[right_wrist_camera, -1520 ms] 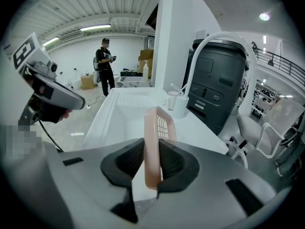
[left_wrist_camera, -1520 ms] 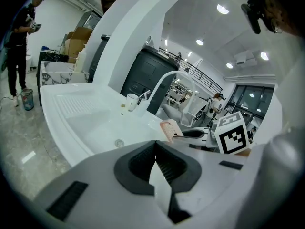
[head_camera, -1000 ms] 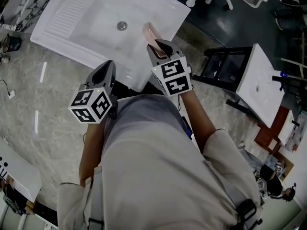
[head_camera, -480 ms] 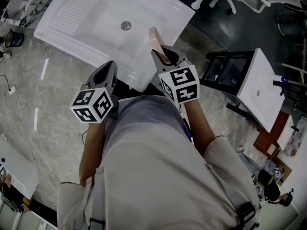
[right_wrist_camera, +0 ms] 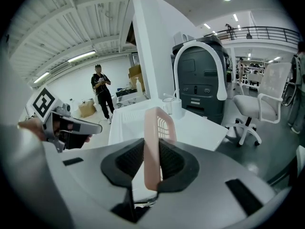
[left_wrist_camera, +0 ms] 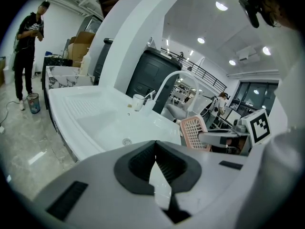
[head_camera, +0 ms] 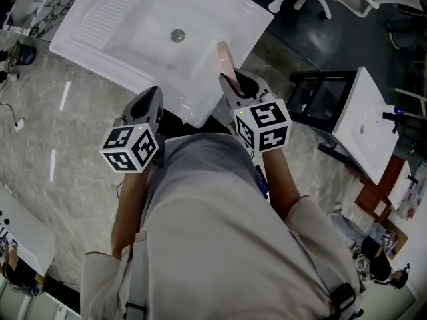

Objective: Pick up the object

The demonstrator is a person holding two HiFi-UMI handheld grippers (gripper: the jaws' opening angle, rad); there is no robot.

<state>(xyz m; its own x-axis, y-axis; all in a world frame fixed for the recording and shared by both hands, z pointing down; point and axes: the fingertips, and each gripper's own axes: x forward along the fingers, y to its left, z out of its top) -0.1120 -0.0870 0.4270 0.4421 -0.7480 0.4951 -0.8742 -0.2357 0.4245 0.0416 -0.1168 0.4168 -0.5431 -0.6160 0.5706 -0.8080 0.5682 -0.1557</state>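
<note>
Right gripper [right_wrist_camera: 151, 152] clamped on pink basket [right_wrist_camera: 159, 122] rim, basket upright by white sink [head_camera: 120, 19], left gripper [left_wrist_camera: 155, 157] jaws together, empty

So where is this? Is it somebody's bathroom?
Probably not a home bathroom, more like a big workshop or test hall. The white sink stands out on an open marbled floor, a second sink sits on a frame nearby, and there are office chairs and an upstairs railing.
</note>
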